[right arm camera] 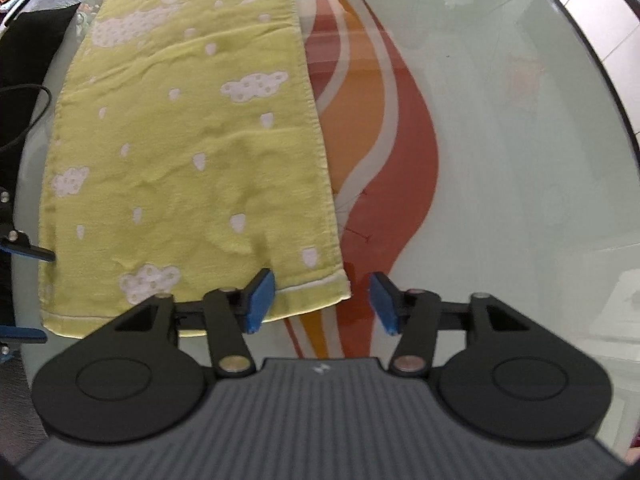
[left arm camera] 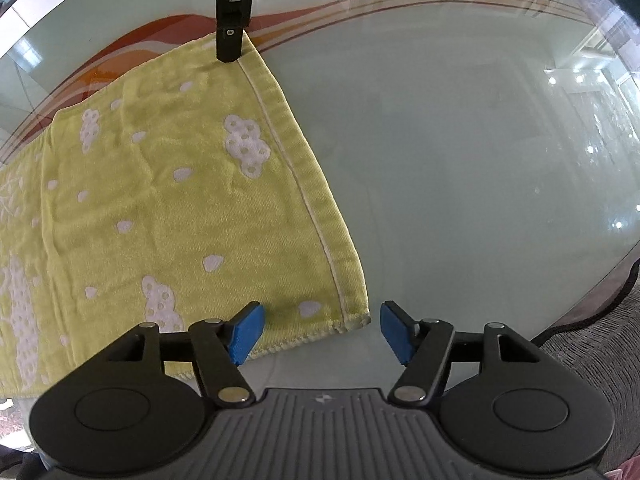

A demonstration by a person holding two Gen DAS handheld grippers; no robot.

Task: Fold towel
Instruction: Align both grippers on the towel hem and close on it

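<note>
Both grippers, left (left arm camera: 322,330) and right (right arm camera: 322,302), hang open over neighbouring corners of the yellow cloud-print towel (left arm camera: 168,200) lying flat on the glass table (left arm camera: 460,160), where closing off-centre could miss the thin hem.

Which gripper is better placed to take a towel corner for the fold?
Neither clearly: it looks even. The left gripper straddles one corner of the towel, the right gripper straddles the other corner on the same short edge. Both are open, pads not pressing, so both could probably close together.
</note>
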